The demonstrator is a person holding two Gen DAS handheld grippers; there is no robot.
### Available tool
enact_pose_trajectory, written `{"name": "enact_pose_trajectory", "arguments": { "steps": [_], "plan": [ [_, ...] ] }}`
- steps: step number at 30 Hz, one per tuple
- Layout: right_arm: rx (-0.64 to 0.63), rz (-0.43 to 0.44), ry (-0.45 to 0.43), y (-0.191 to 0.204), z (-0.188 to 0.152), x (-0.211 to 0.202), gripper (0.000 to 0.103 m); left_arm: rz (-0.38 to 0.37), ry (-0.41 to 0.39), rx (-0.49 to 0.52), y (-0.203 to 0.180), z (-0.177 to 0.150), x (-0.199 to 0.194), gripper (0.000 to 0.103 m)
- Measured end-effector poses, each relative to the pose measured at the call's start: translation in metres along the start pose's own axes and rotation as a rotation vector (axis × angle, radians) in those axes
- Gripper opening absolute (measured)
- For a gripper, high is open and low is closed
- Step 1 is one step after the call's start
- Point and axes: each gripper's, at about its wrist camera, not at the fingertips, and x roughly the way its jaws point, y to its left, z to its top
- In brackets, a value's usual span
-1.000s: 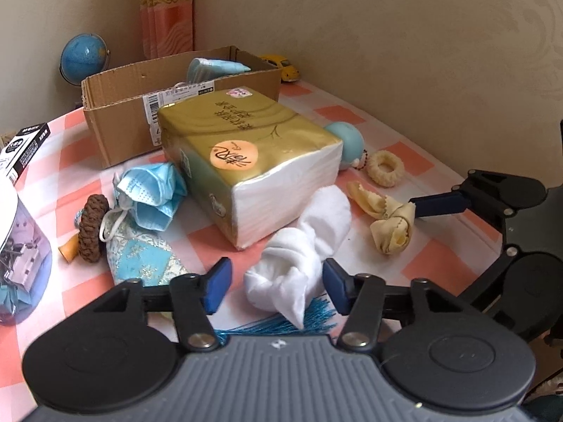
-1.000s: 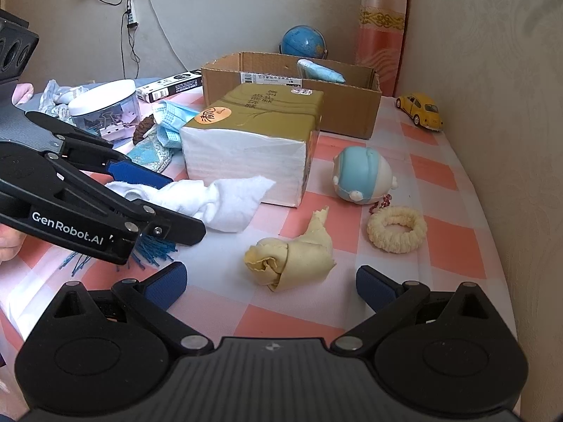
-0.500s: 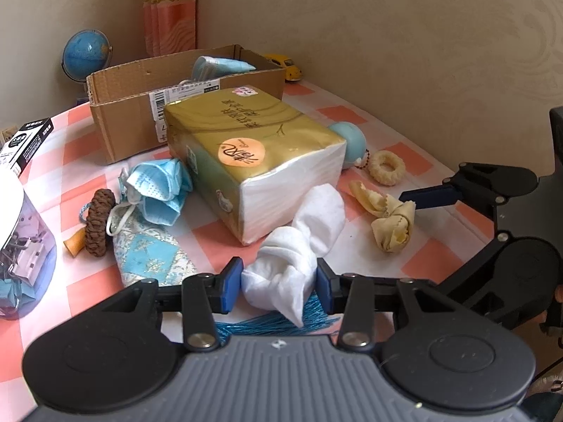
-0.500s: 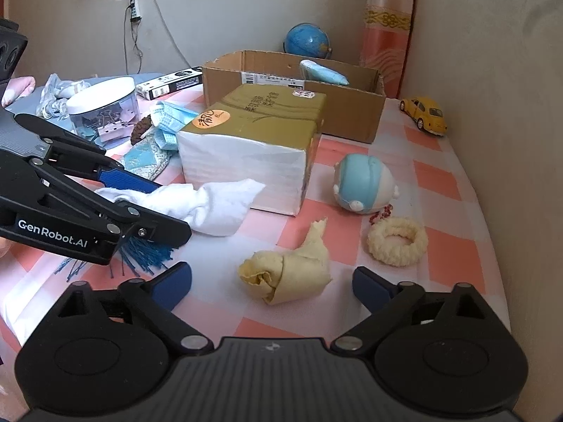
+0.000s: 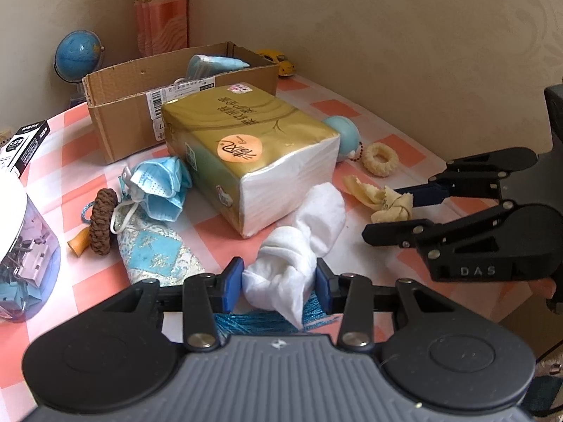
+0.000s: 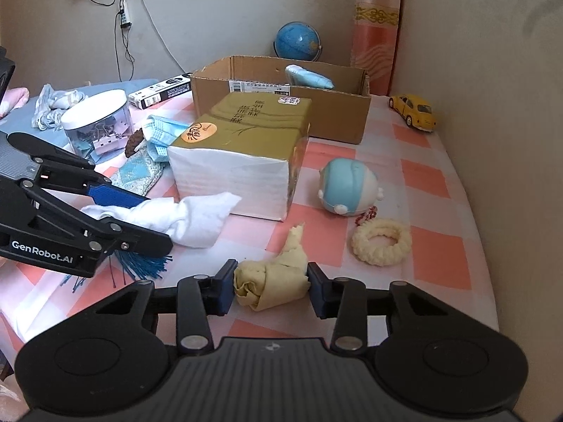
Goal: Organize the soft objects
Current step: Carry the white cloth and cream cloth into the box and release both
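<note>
A knotted white cloth [image 5: 316,211] lies on the checked tablecloth in front of a gold tissue pack [image 5: 253,133]. My left gripper [image 5: 278,281] is shut on its near end, with both blue pads pressed into the fabric. To the right lies a crumpled yellow cloth [image 6: 271,279]. My right gripper [image 6: 271,288] straddles it, and its jaws are closing, with both pads touching the cloth's sides. An open cardboard box [image 6: 281,112] with a blue mask bundle inside stands behind the tissue pack.
A blue face mask [image 5: 162,186], a brocade pouch [image 5: 155,253] and a brown scrunchie [image 5: 102,221] lie at the left. A blue plush toy [image 6: 348,186] and a cream scrunchie [image 6: 381,242] sit at the right. A clip jar [image 6: 98,123], a toy car [image 6: 415,110] and a wall bound the table.
My right gripper's jaws have come in from wide open onto the yellow cloth. The left jaws have narrowed and now pinch the white cloth. Neither hand has shifted much.
</note>
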Motion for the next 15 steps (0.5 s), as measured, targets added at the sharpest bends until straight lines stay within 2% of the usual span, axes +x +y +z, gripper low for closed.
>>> {"name": "enact_pose_trajectory", "arguments": {
  "steps": [8,15],
  "plan": [
    [-0.019,-0.001,-0.014,0.001,0.001,-0.023,0.046,-0.013,0.002,0.018,0.001,0.006,-0.027,0.041],
    [-0.06,-0.014,-0.036,0.004,0.009,-0.042,0.046,0.009,-0.056,0.04,0.011,0.03,-0.056,0.041]
  ]
}}
